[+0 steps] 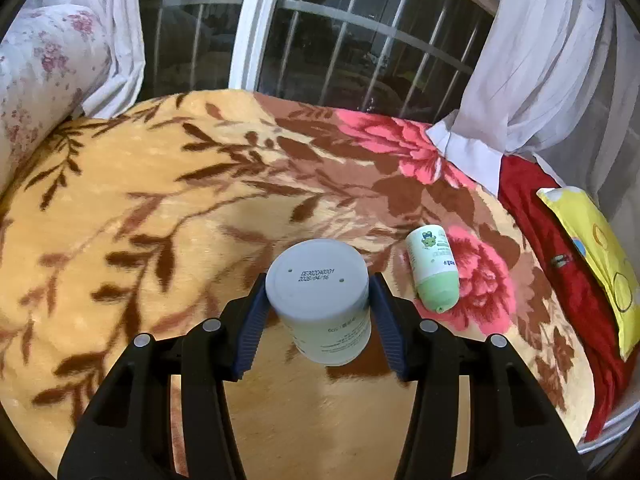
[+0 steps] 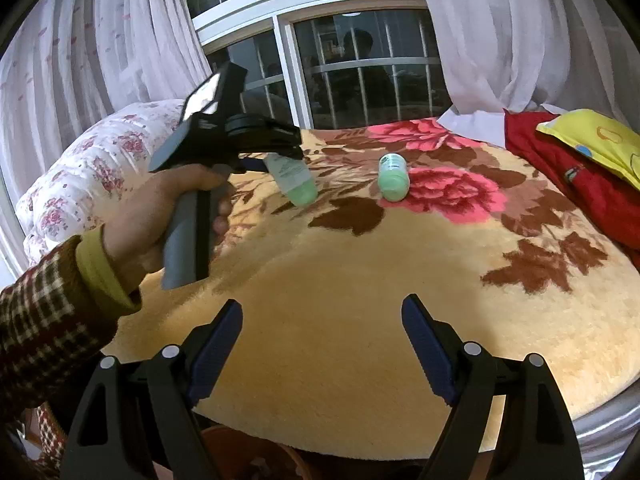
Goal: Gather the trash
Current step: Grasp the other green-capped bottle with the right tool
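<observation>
Bottle (image 1: pixel 320 304) in white plastic with a pale green cap was seen clamped between the blue pads of the left gripper (image 1: pixel 318 312), its flat base with a printed date code turned toward the camera and its capped end pointing down, lifted clear of the bed. In the right wrist view the same bottle (image 2: pixel 294 180) was seen tilted, cap lowermost, under the left gripper (image 2: pixel 280 160), whose handle was wrapped by the person's left hand (image 2: pixel 168 216) emerging from a checked sleeve (image 2: pixel 48 312) with a yellow cuff. A second bottle (image 1: pixel 432 270) of the same kind was left lying on its side on the floral blanket (image 1: pixel 160 200), over a pink flower, to the right of the held one and apart from it. The right gripper (image 2: pixel 322 344) was held with its fingers spread wide and nothing between them, above the near edge of the bed. A flowered quilt (image 2: pixel 92 168) was heaped at the left, a yellow pillow (image 1: pixel 592 248) on red cloth (image 1: pixel 540 216) at the right, and curtains (image 2: pixel 500 40) framed a barred window (image 2: pixel 360 72) behind.
</observation>
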`<state>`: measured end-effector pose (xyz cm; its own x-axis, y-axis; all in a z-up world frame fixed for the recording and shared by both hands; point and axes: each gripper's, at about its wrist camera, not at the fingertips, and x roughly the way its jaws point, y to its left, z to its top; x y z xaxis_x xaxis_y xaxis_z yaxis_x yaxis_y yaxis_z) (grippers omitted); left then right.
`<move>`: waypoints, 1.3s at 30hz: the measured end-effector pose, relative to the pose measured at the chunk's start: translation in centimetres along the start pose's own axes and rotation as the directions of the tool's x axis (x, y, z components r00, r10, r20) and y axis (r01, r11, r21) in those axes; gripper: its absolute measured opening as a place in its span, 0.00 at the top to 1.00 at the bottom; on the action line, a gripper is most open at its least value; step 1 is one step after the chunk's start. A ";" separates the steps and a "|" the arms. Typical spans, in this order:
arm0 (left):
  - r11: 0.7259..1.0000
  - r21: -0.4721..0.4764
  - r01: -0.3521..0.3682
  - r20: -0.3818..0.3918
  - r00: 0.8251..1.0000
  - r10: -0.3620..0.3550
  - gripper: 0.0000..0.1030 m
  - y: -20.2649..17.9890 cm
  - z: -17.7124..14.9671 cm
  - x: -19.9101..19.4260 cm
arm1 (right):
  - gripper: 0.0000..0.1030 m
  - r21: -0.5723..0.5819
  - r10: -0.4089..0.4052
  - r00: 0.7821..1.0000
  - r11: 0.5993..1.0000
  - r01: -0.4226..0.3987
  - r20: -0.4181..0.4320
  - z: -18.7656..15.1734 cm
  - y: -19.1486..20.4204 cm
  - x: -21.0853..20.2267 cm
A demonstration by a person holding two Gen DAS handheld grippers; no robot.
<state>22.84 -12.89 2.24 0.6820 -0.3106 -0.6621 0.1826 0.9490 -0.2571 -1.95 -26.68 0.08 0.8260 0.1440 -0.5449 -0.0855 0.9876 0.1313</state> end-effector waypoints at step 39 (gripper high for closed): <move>0.999 0.034 -0.007 0.026 1.000 0.006 0.52 8.3 -6.8 -9.6 | 0.55 0.015 -0.249 0.929 0.965 0.263 -0.275 16.8 -7.2 24.0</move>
<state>13.03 -2.38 1.68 0.7012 -0.3034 -0.6452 0.2022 0.9524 -0.2281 27.83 -31.36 -0.05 0.6352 -0.0949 -0.7665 0.1431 0.9897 -0.0040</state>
